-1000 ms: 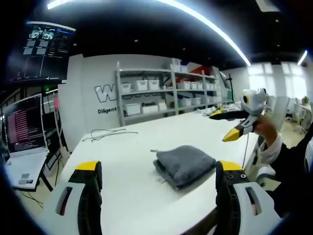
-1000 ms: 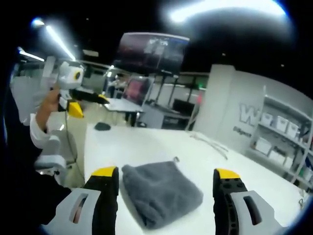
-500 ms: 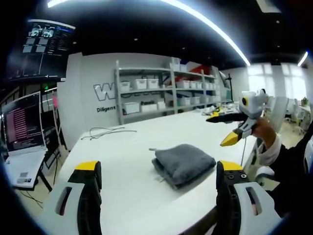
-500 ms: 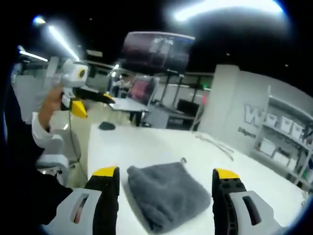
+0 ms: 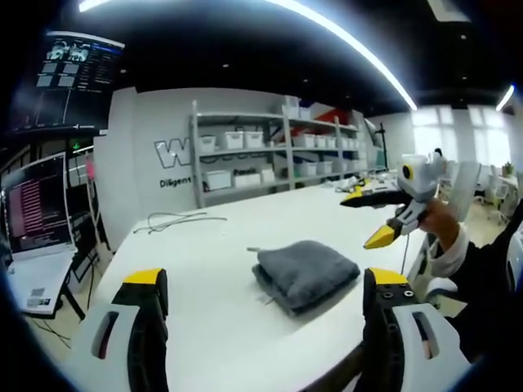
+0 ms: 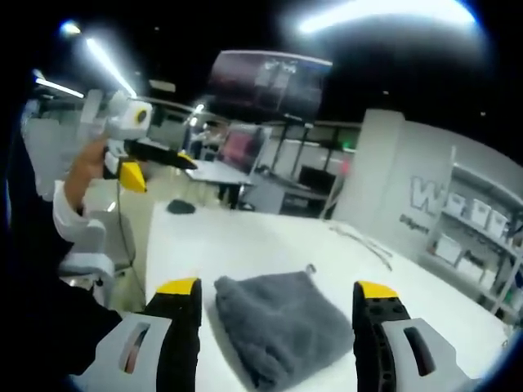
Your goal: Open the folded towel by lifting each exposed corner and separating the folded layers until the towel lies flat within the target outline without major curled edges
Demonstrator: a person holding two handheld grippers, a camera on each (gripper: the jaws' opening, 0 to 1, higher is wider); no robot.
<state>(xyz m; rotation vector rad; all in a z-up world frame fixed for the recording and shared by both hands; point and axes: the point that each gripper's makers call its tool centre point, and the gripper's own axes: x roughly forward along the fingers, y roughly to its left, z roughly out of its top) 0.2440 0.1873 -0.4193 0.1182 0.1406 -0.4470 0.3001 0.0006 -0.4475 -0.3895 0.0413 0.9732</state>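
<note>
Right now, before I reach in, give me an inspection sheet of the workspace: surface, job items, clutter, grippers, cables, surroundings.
Surface: white table, bare around the towel; no target outline seen.
Job's things: grey towel, folded in layers, lying near the table's edge, untouched.
Clutter: small dark object on the far end of the table, too small to identify.
Grippers: left gripper open, short of the towel; right gripper open, jaws either side of the towel in its view, not touching.
Cables: thin loose cable lying on the table, apart from the towel.
Surroundings: shelving with white bins, laptop, overhead screen.
</note>
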